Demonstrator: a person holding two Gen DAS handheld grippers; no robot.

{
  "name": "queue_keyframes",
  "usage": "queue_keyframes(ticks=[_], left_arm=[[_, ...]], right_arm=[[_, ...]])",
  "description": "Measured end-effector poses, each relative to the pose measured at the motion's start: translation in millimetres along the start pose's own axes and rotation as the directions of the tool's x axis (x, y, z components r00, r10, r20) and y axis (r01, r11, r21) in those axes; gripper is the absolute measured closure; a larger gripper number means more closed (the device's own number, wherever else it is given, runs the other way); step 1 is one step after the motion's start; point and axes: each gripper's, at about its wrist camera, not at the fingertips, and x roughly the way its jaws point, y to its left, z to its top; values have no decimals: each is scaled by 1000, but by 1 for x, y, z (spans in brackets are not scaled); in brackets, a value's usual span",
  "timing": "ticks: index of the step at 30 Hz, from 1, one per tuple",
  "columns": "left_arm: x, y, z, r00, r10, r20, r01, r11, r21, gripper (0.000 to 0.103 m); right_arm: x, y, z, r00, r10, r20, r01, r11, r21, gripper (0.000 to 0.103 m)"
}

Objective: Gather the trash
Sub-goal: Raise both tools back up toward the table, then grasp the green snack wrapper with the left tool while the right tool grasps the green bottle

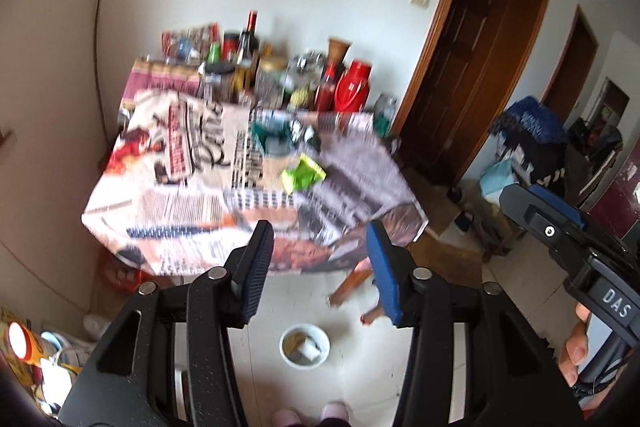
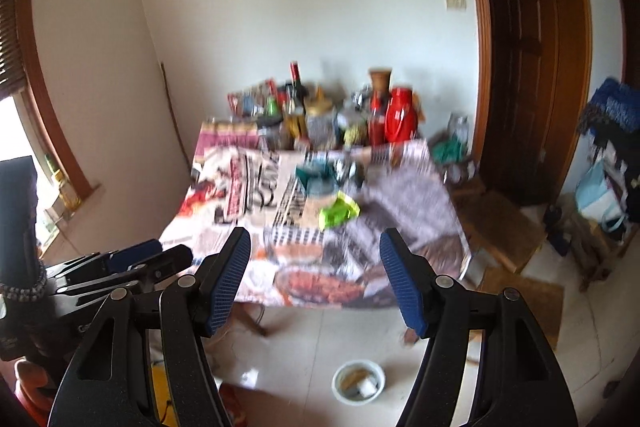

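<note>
Below both grippers' empty, parted jaws, white bin [image 1: 305,346]; window [image 2: 24,131] in right view only

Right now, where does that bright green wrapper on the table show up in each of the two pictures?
Left wrist view: green wrapper just right of centre, on the table.
Right wrist view: green wrapper at centre, on the table.
Shared landmark: the red jug at the table's far edge.

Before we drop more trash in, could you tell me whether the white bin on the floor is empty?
Not empty: the bin already holds a white crumpled piece and brownish scraps, visible from above in both views.
</note>
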Motion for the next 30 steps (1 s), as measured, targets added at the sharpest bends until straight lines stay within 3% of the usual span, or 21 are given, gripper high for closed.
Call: queue_keyframes(ticks=[6, 9, 17, 30], left_arm=[[-14, -4, 16, 997, -14, 77, 11, 999, 44, 38], [-8, -4, 21, 997, -17, 76, 13, 998, 56, 30], [43, -6, 44, 999, 3, 39, -4, 1000, 31, 30], [146, -42, 116, 995, 90, 37, -88, 995, -46, 30]], right_arm=[[-14, 3, 6, 995, -38, 87, 38, 999, 5, 22], [-7, -3, 9, 995, -51, 85, 50, 999, 10, 22], [31, -34, 27, 998, -42, 54, 40, 998, 38, 22], [110, -110, 98, 999, 22, 26, -21, 999, -36, 21]])
